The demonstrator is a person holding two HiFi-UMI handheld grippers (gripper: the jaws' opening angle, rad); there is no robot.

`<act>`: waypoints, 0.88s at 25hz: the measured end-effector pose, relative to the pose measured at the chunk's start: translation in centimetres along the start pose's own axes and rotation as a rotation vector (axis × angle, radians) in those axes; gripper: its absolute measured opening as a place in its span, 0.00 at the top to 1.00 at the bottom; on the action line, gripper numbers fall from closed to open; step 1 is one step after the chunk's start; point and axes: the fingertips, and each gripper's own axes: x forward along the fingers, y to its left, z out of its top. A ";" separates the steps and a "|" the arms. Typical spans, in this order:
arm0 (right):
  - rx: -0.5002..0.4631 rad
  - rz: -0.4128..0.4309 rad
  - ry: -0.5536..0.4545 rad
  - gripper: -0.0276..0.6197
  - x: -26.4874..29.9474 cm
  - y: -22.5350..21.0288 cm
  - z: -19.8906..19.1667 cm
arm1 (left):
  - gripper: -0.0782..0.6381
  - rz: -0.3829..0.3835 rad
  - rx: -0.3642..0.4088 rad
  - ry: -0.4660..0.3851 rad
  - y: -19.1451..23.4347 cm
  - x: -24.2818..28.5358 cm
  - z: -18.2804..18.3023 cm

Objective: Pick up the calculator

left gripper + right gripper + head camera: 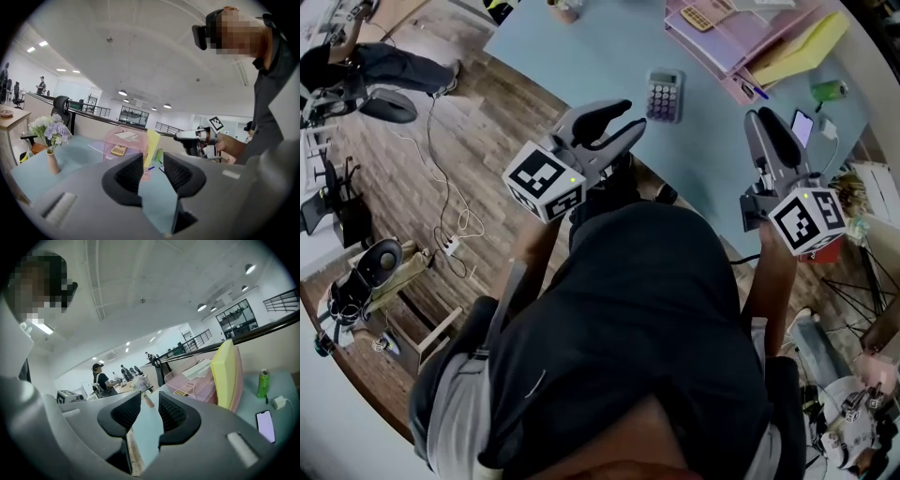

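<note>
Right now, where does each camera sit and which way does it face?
Head view: on the head, facing steeply down at torso, left gripper, right gripper, table, calculator.
Left gripper view: on the left gripper, facing across the table past its open jaws; right gripper and torso show.
Right gripper view: on the right gripper, facing along the table past its open jaws.
All share the pink tray.

The left tongs (153,165) stand apart, empty, above the pale blue table (82,151).
</note>
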 end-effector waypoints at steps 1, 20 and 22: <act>0.002 -0.009 -0.009 0.77 0.3 0.1 0.3 | 0.63 -0.012 0.002 0.018 0.5 0.2 -0.3; 0.026 -0.230 -0.105 0.77 1.4 -0.3 1.9 | 0.63 -0.235 0.072 0.054 6.5 5.0 2.3; 0.031 -0.250 -0.115 0.77 1.3 -0.5 1.8 | 0.63 -0.253 0.069 0.067 6.7 5.5 1.9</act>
